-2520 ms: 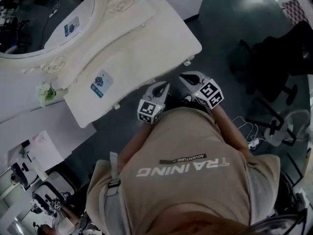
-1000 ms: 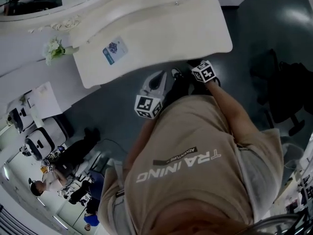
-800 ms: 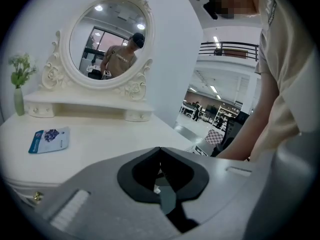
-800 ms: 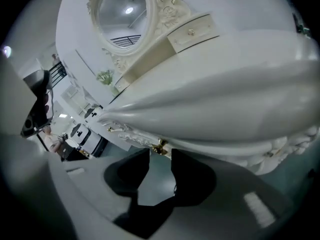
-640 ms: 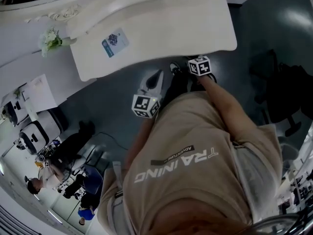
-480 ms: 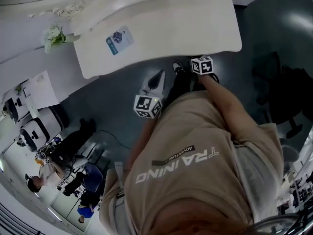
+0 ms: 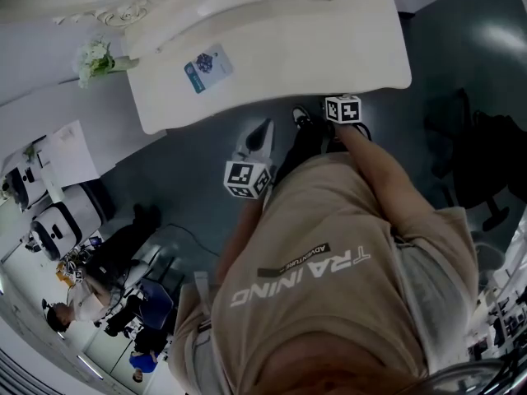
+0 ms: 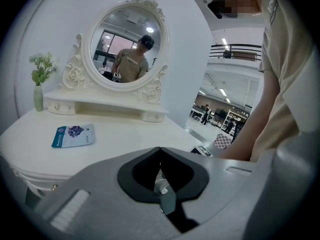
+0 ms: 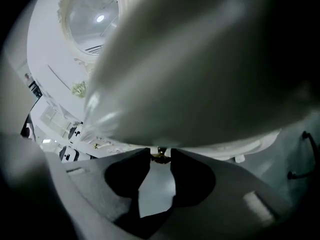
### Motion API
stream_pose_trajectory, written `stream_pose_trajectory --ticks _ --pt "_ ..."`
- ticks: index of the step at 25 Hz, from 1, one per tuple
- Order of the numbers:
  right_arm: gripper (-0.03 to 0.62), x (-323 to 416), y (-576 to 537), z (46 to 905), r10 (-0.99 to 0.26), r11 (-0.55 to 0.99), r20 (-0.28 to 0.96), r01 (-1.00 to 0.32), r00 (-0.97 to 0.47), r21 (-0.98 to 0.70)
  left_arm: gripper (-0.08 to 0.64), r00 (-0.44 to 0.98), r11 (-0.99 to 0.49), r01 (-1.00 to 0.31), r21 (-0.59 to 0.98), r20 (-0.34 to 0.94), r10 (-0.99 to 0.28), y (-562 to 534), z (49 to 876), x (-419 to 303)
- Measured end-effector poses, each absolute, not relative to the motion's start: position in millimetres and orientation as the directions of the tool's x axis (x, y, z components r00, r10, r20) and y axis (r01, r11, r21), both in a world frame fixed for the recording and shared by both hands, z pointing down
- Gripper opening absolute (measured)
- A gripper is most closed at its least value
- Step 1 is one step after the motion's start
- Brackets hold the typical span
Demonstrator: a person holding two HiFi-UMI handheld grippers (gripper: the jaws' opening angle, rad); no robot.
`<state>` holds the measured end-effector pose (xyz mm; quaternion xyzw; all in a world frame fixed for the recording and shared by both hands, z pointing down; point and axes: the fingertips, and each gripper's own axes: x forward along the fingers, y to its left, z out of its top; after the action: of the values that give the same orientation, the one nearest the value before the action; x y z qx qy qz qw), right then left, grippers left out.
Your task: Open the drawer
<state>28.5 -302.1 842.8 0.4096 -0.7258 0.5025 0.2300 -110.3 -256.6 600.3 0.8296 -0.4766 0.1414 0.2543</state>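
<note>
1. The drawer knob (image 9: 160, 157), small and brass, sits under the near right edge of the white dressing table (image 7: 329, 48).
2. The right gripper (image 9: 160, 152) reaches beneath that edge. Its jaws have just swung wide and narrowed a little, and they grasp the knob with one tip on each side.
3. The left gripper (image 7: 263, 130) hangs to the left, clear of the table, with its jaws clenched on nothing.
4. On the tabletop, a blue card (image 7: 207, 67) lies left of centre. At the far left a vase of flowers (image 7: 97, 56) stands beside the oval mirror (image 8: 127, 46).
</note>
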Motion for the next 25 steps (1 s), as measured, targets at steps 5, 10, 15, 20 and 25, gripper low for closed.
stream_pose_trajectory --ticks 5,10,15,20,25 --pt "0.127 27 -301 843 -0.362 0.153 0.755 -0.834 -0.547 -0.531 0.008 0.545 -0.459 -0.839 0.293 0.447 -0.71 -262 594 -113" --pt "0.127 26 -299 841 -0.361 0.16 0.755 -0.834 -0.547 -0.528 0.008 0.582 -0.497 -0.813 0.303 0.422 -0.695 -256 592 -124" --pt "0.127 21 -301 844 -0.361 0.145 0.756 -0.834 -0.546 -0.533 0.008 0.573 -0.486 -0.82 0.303 0.424 -0.702 -252 601 -149" --pt "0.127 25 -292 843 -0.349 0.134 0.765 -0.837 -0.541 -0.531 0.008 0.541 -0.473 -0.841 0.263 0.435 -0.719 -238 589 -153" --pt "0.127 32 -290 842 -0.321 0.158 0.766 -0.829 -0.557 -0.537 0.008 0.501 -0.437 -0.866 0.245 0.431 -0.75 -233 576 -136"
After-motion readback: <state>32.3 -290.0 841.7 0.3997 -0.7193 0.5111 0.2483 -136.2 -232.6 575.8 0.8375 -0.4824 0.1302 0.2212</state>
